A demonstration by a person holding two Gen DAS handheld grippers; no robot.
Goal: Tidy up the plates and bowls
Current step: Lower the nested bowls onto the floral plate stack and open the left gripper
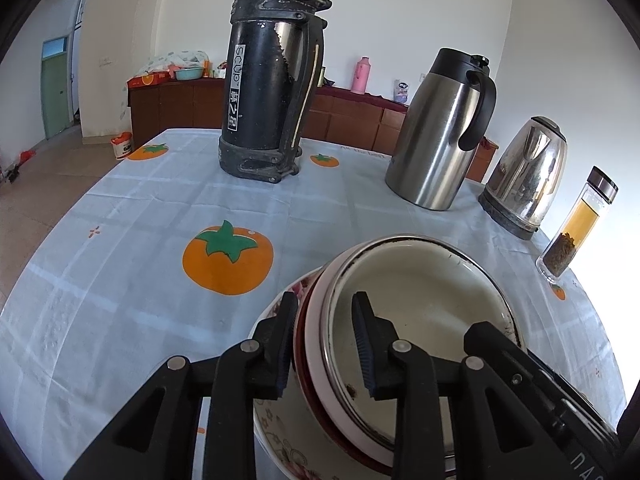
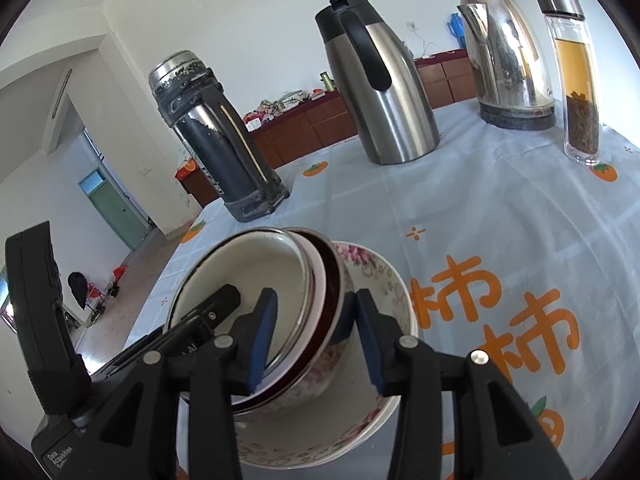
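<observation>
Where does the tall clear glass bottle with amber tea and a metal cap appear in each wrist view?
Left wrist view: the glass tea bottle stands at the far right edge, leaning in the fisheye.
Right wrist view: the same bottle stands at the upper right.
Shared landmark: the shiny steel electric kettle stands just left of it in both.

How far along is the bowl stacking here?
Done: the enamel bowl sits in the red bowl, both tilted inside the floral bowl. In hand: the left claw and right claw each straddle the inner bowls' rims, pads apparently not pressing. Left: the inner pair probably needs levelling; no plates show.
</observation>
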